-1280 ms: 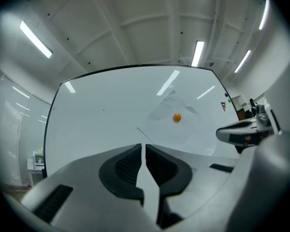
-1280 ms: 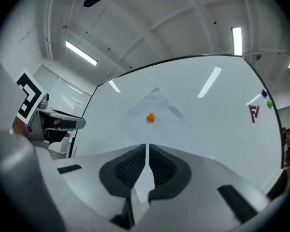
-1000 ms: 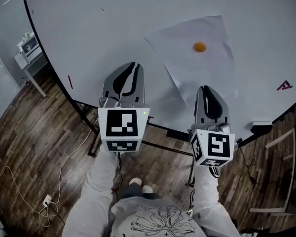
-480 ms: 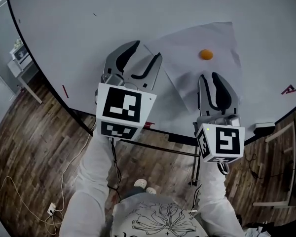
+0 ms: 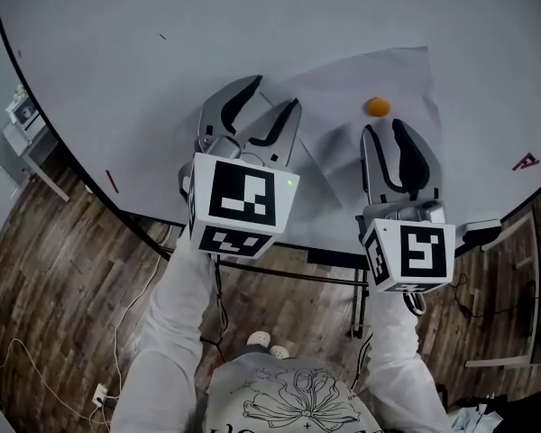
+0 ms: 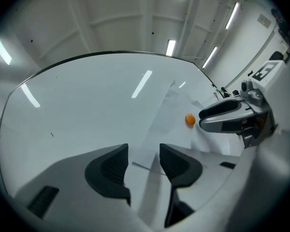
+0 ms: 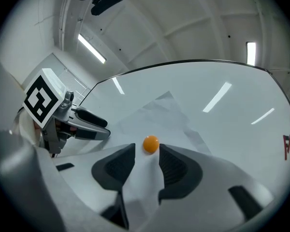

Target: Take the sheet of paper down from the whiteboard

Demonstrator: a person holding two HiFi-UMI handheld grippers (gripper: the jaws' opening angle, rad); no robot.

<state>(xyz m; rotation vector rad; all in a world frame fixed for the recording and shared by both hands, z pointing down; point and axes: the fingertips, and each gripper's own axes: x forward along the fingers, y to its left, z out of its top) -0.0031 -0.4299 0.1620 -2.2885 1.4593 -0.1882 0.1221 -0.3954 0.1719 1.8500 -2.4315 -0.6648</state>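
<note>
Your left tongs (image 5: pixel 272 93) are opening, gripping nothing; the corner of the sheet of paper (image 5: pixel 388 72), flat on the whiteboard (image 5: pixel 144 52), shows in their gap. Your right tongs (image 5: pixel 386 126) are opening too, empty, facing the sheet with the orange magnet (image 5: pixel 376 106) just beyond their tips.

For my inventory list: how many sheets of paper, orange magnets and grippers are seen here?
Sheet of paper: 1
Orange magnet: 1
Grippers (left gripper, right gripper; both with jaws opening, gripping nothing): 2
Total: 4
</note>
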